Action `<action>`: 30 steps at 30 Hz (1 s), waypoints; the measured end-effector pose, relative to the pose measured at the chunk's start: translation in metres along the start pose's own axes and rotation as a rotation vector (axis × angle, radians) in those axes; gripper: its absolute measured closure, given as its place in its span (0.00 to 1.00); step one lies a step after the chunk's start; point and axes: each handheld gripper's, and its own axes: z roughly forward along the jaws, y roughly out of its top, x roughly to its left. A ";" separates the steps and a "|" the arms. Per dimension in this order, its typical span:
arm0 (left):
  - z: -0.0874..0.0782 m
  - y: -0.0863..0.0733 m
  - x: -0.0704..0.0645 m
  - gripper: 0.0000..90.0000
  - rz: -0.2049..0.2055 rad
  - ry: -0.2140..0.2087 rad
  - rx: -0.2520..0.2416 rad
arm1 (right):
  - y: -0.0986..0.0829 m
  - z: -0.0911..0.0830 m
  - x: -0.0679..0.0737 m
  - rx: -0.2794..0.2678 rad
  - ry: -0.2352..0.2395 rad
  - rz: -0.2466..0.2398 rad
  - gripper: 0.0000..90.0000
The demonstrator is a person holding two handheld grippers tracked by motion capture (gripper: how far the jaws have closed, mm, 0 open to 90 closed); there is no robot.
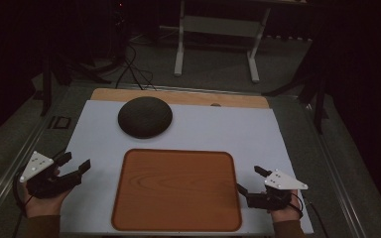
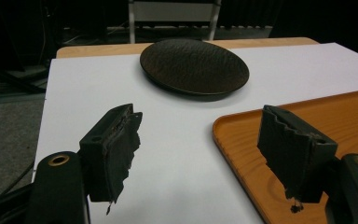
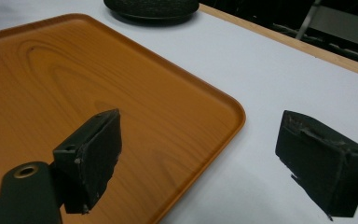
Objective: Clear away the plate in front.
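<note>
High view | tray point(image 1: 176, 191) btwn left gripper point(image 1: 77, 164) & right gripper point(image 1: 250, 179) | both released, empty

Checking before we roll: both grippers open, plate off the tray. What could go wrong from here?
1. The dark plate is shallow with a low rim; a jaw grip at its edge may slip or tilt it.
2. The wooden tray has a raised lip; a plate slid over it could catch.
3. The right gripper sits close to the tray's corner and could nudge it.
</note>
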 end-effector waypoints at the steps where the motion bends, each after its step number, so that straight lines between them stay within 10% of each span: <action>1: 0.000 0.000 0.000 0.32 0.001 0.000 0.003 | 0.000 -0.001 -0.001 -0.002 -0.003 0.003 0.16; 20: 0.013 -0.001 -0.001 0.32 -0.057 0.033 0.015 | 0.001 0.002 0.001 0.032 -0.023 -0.004 0.16; 30: 0.030 0.013 -0.009 0.31 -0.024 0.031 0.020 | 0.001 0.002 0.000 0.025 -0.036 0.009 0.16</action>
